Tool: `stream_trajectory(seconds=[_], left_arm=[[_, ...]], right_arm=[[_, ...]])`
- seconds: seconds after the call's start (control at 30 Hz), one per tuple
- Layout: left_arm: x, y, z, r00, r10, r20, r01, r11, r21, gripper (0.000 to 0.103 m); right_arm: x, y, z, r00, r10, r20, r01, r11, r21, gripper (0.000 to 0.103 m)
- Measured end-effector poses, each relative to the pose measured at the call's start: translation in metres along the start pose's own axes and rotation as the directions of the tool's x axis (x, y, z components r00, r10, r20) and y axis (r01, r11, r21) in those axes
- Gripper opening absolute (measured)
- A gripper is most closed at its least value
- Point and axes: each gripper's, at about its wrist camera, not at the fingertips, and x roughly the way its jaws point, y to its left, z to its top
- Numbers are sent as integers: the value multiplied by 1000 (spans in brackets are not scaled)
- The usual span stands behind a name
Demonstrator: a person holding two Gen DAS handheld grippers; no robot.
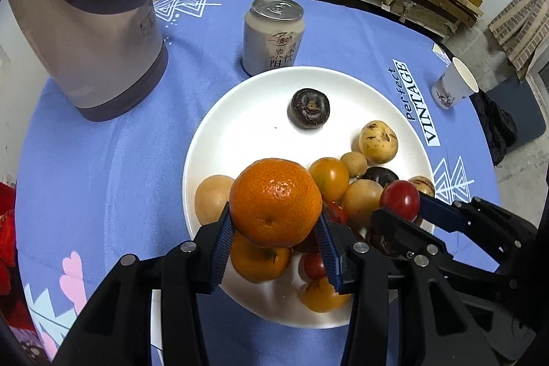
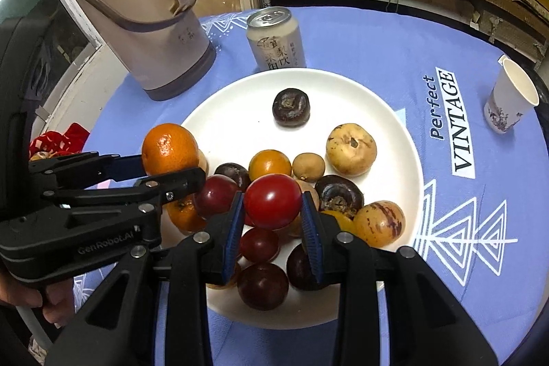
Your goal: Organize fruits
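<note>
A white plate holds several fruits: oranges, yellow and brown fruits, dark round ones and red tomatoes. My left gripper is shut on a large orange mandarin and holds it above the plate's near left side; it also shows in the right wrist view. My right gripper is shut on a red tomato above the pile; the tomato also shows in the left wrist view. A dark fruit lies alone at the plate's far side.
A beige thermos jug stands far left on the blue tablecloth. A drink can stands just behind the plate. A paper cup stands at the right edge. Red netting lies at left. Shelves behind.
</note>
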Motion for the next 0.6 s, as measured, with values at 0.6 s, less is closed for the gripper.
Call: stream_trajectory(seconds=[0.6], left_arm=[[-5,-2,-1,1000,18,5,-18,1000,-13,61]], right_arm=[[-7,4,-5,1000,-25,6,25,1000,-6,46]])
